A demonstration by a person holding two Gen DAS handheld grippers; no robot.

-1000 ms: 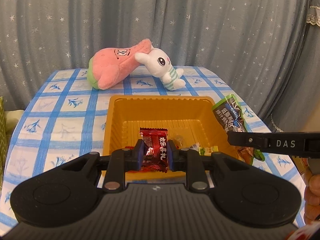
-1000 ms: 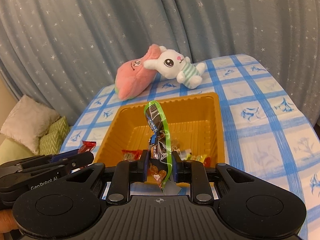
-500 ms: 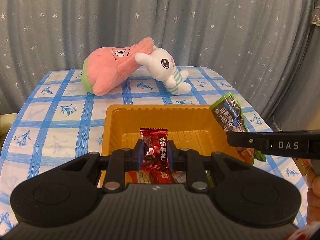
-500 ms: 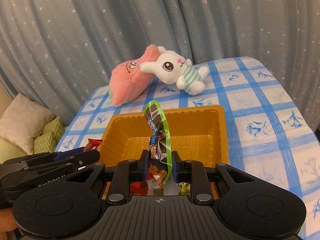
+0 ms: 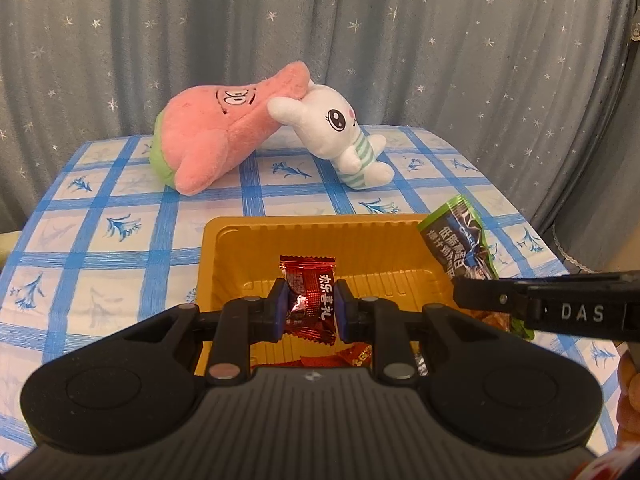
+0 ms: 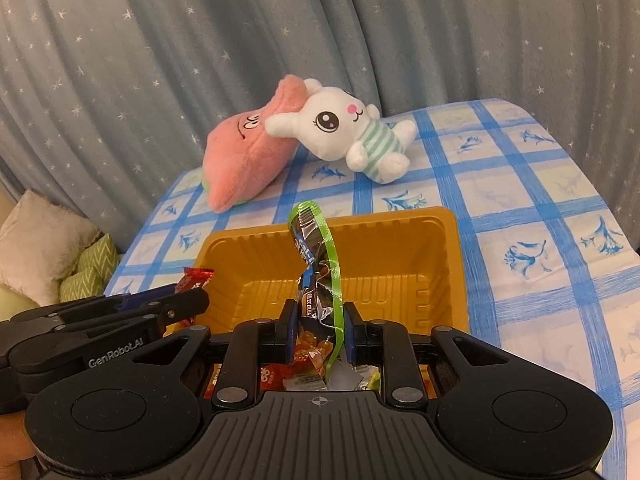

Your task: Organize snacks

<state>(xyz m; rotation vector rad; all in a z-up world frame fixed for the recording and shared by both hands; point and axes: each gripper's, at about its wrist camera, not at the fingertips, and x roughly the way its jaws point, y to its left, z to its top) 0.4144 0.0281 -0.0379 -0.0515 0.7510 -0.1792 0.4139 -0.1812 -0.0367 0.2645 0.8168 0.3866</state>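
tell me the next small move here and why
Probably open both grippers to drop the snacks. The left gripper is shut on a red candy and the right gripper on a green packet; both are held over the orange tray, which already holds a few wrapped snacks at its near end.

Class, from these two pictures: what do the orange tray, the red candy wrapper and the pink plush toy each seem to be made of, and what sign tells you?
Orange tray: likely thin moulded plastic; ribbed floor, rounded rim, slight sheen.
Red candy wrapper: metallised foil or film; bright glints, crinkles, serrated edge.
Pink plush toy: soft fabric, probably stuffed; fuzzy matte pile.
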